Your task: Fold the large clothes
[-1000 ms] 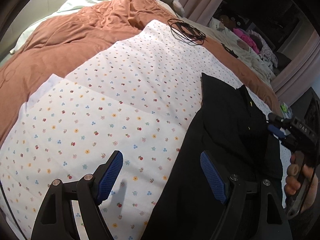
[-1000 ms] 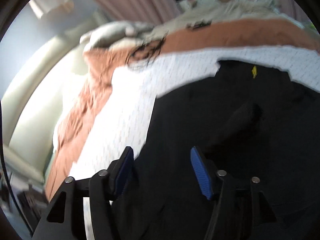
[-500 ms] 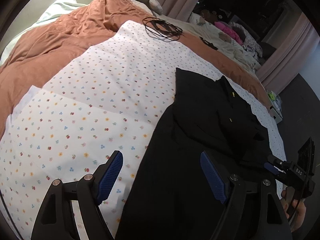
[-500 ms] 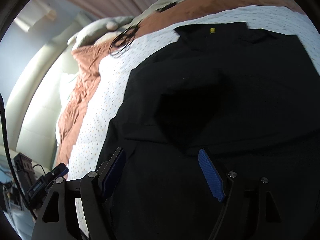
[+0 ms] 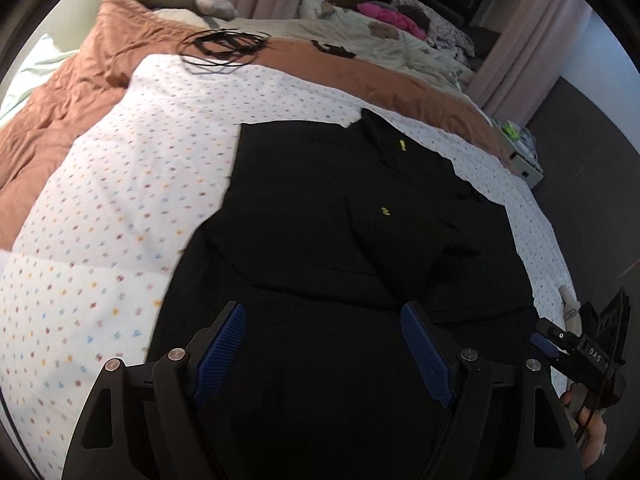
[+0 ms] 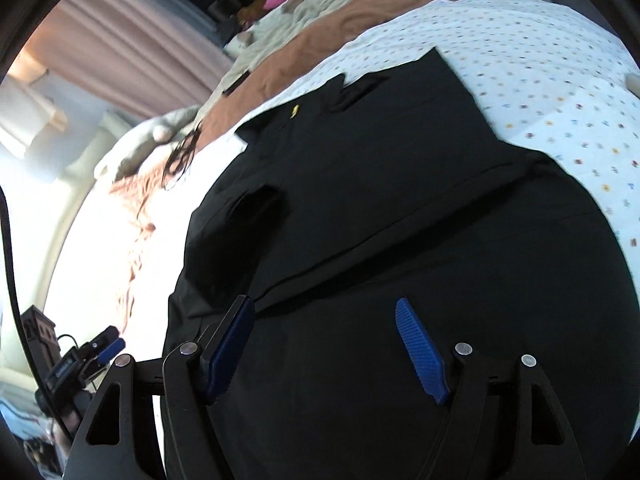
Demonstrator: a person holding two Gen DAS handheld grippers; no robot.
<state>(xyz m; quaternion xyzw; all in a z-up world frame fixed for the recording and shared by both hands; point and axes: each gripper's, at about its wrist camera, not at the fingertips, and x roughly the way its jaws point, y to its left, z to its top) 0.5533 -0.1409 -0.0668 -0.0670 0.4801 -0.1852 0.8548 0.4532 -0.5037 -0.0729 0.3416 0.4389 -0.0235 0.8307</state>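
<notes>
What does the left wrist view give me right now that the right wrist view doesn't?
Only the left wrist view shows the cardboard box past the bed's far corner and the small yellow mark on the garment's chest.

Only the right wrist view shows the bright pale headboard.

Both show the black garment on the dotted sheet, the cable coil, the brown quilt, and both grippers, nothing between the pads; the right gripper is closing.
</notes>
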